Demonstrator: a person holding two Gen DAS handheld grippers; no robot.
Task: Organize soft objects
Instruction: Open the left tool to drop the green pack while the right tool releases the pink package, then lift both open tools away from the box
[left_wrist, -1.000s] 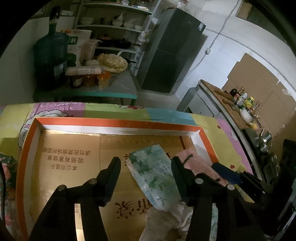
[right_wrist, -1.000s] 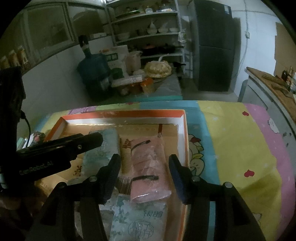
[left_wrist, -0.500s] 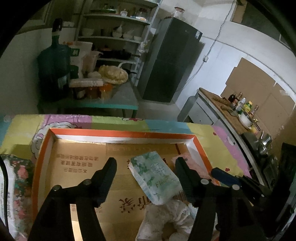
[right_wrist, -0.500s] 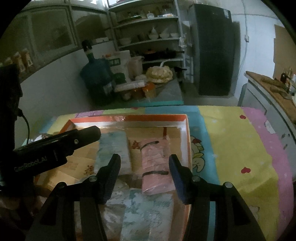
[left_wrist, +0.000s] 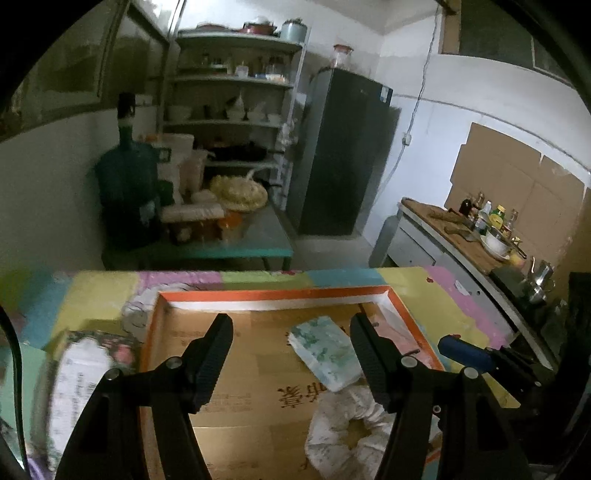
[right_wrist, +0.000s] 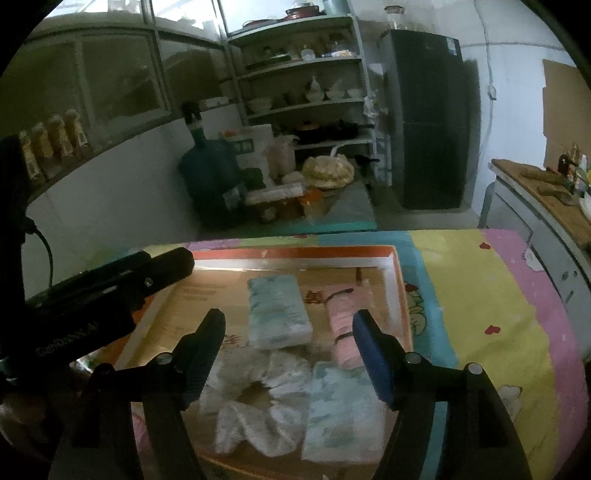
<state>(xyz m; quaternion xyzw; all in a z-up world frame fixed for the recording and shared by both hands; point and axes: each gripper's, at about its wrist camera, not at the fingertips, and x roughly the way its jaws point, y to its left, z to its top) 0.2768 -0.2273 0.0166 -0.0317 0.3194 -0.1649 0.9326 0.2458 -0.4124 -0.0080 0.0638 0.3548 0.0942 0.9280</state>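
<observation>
So there's a shallow cardboard tray with an orange rim (right_wrist: 295, 252) sitting on a patchwork cartoon-print tablecloth (right_wrist: 476, 295), and all the soft stuff is inside it. Toward the far side lies a pale green floral-print tissue pack (right_wrist: 277, 312), flat on the tray floor. Just to its right is a pink soft pack with dark bands (right_wrist: 343, 325), close to the tray's right wall. Nearer to the cameras there's a white frilly fabric scrunchie (right_wrist: 255, 402), and right of that a second flat green-printed pack (right_wrist: 340, 410), which looks to be touching the near end of the pink one.

The right gripper (right_wrist: 288, 354) is empty, its jaws spreading apart with nothing pinched between them; from its own view the floral tissue pack sits just beyond the fingertips, and the scrunchie is below the gap. The pink pack is partly behind its blue-padded right finger.

The left gripper (left_wrist: 291, 354) is released too, jaws wide, holding nothing. In its view the floral tissue pack (left_wrist: 325, 352) lies just inside its right finger, not touched, and the scrunchie (left_wrist: 347, 424) is nearer and to the right. The left half of the tray floor is bare cardboard with printed characters.
</observation>
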